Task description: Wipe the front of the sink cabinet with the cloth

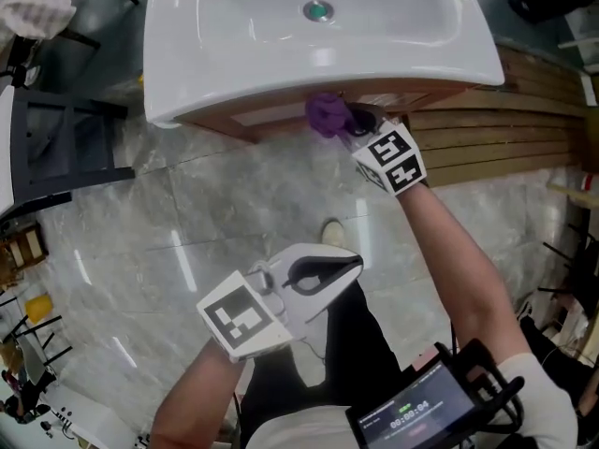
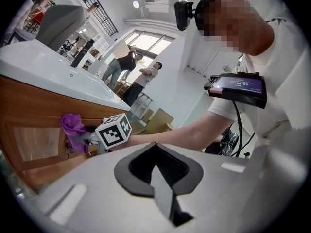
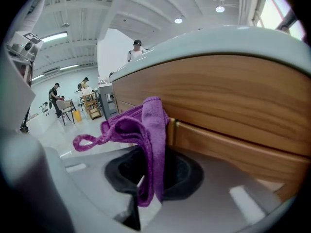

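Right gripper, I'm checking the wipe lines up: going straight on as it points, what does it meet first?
Probably the cabinet front, its held cloth touching first; gap looks small, depth unclear.

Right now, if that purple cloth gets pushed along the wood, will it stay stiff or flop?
Probably floppy: the purple cloth folds and sags where the right tongs pinch it, with a loose loop hanging free. It looks light, since a small pinch carries it all. Pushed against the cabinet front, it would likely bunch rather than slide flat.

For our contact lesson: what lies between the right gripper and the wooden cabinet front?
A purple cloth, clamped in the right gripper, bunched at the wooden cabinet front; seen in the right gripper view.
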`<state>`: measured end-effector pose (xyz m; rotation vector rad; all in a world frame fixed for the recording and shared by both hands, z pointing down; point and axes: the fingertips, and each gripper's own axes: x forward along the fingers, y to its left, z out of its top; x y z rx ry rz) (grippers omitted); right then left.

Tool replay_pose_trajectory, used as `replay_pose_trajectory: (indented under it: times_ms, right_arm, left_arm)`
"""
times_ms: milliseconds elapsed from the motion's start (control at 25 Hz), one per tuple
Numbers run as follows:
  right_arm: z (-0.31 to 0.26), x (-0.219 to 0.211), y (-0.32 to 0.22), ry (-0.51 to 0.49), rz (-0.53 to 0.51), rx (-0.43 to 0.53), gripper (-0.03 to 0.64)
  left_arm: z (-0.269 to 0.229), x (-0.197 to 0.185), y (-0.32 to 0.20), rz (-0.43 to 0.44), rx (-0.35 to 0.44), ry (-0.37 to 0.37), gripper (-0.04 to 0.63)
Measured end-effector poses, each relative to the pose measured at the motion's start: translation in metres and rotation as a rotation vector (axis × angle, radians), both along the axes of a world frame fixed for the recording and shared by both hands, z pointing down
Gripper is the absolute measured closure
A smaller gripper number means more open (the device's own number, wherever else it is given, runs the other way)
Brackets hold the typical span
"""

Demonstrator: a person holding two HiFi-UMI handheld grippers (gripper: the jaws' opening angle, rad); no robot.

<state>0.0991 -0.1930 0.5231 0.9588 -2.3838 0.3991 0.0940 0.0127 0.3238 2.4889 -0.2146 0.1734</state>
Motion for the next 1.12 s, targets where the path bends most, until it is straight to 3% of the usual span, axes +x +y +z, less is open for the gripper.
replay_pose_trajectory:
  times_ms: [360,800,960,1120]
  right_arm:
    - [0.013,0.128,-0.002,0.043,0.193,-0.022,0.541]
    - [0.027,0.279,-0.008,0.183,0.397,-0.049,0.541]
    - [0.026,0.305,-0.007,0.17,0.465,-0.069,0.541]
    - [0.028,0.284,0.007,0.168,0.433,-0.067,0.541]
  left_arm:
    - [0.003,0.043,0.004,0.064,-0.006,0.008,0.591]
    - [0.007,0.074,0.003,0.105,-0.014,0.014,0.591]
    - [0.008,0.077,0.004,0.108,-0.015,0.009,0.591]
    - [0.005,0.071,0.007,0.101,-0.007,0.007,0.591]
